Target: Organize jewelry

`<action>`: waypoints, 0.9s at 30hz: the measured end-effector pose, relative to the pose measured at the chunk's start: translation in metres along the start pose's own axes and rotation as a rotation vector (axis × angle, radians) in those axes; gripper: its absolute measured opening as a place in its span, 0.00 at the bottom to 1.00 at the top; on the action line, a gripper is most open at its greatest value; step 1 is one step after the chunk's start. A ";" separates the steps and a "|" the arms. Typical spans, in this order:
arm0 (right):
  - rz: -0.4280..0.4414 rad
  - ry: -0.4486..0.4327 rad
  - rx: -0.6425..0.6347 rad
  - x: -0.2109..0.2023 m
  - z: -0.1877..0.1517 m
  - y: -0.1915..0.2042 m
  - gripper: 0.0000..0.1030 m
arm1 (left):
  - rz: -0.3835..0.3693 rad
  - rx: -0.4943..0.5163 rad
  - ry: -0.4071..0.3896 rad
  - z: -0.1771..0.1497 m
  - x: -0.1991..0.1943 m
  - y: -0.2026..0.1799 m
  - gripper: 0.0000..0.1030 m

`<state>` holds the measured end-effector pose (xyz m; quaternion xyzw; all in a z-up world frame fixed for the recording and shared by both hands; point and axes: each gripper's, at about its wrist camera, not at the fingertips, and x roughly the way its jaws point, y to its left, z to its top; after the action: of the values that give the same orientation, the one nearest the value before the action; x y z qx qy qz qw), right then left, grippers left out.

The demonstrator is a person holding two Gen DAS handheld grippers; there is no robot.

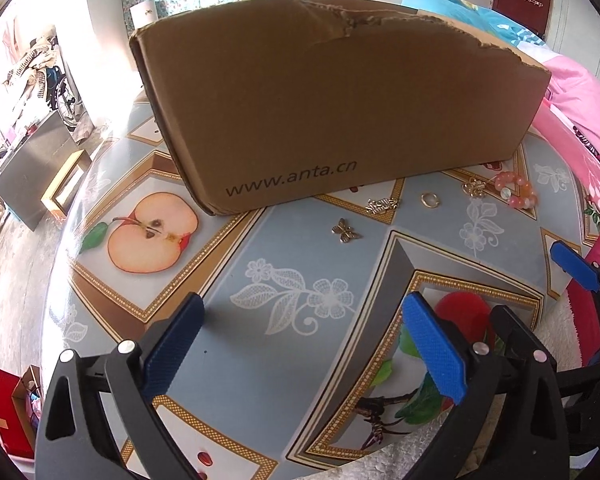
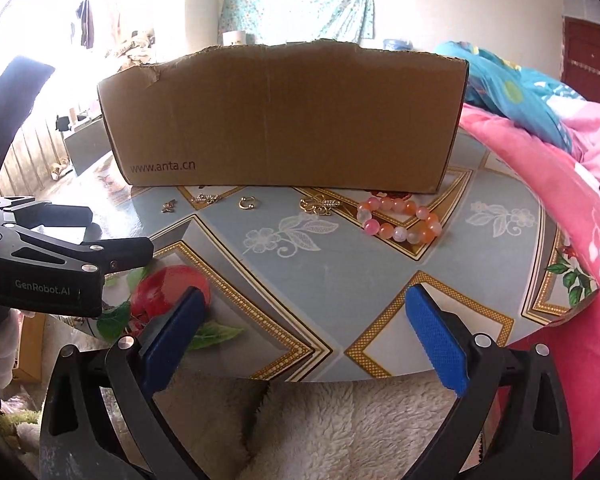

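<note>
My right gripper [image 2: 304, 340]: jaws spread wide, nothing between the blue pads, hanging over the near edge of the table [image 2: 340, 280]. My left gripper [image 1: 300, 348]: likewise released and empty, over the near-left part of the table; the right wrist view shows its body at the left edge.

Items, largest first:

1. Box [image 2: 284, 120]: brown cardboard, torn top rim, standing at the far side of the table, long axis running left to right. Printed on its near face, low left: "www.anta.cn".
2. Bracelet [image 2: 400, 220]: pink and orange beads, lying flat near the box's right end. It lies ahead and slightly right of my right gripper, which I judge the nearer one; from my left gripper it lies far right.
3. Knot charm [image 2: 320, 205]: gold, just left of the bracelet.
4. Clasp [image 2: 206, 199]: gold, small, further left, near the box's base.
5. Ring [image 2: 247, 203]: gold, between the clasp and the knot charm.
6. Butterfly [image 1: 346, 231]: gold, leftmost in the row, and the piece nearest my left gripper, ahead and a little right of it.

All five pieces lie in one row running left to right along the box's near face, none inside it as far as I can see; its interior is hidden.

Other writing: "GenRobot.AI" on the left gripper's body.
</note>
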<state>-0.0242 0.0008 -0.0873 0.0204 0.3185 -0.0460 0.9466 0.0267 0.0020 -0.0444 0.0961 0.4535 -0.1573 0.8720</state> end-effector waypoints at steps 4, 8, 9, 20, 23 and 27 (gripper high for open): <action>0.015 0.010 0.003 -0.001 0.001 0.000 0.93 | 0.003 0.005 -0.007 -0.003 -0.004 -0.004 0.96; 0.031 0.024 0.004 -0.002 0.003 0.000 0.93 | -0.009 0.033 -0.004 -0.001 -0.005 -0.003 0.96; 0.035 0.027 0.006 -0.003 0.003 -0.002 0.93 | -0.006 0.051 -0.011 -0.001 -0.005 -0.005 0.96; 0.121 0.055 0.030 -0.001 0.016 -0.025 0.93 | -0.134 0.179 -0.106 0.017 -0.014 -0.018 0.57; 0.137 0.047 0.036 0.001 0.017 -0.030 0.93 | -0.152 0.215 -0.089 0.024 -0.009 -0.019 0.46; 0.136 0.038 0.030 0.004 0.016 -0.033 0.93 | -0.157 0.243 -0.057 0.028 0.002 -0.020 0.31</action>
<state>-0.0141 -0.0334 -0.0773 0.0573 0.3338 0.0142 0.9408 0.0417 -0.0260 -0.0310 0.1607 0.4123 -0.2813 0.8515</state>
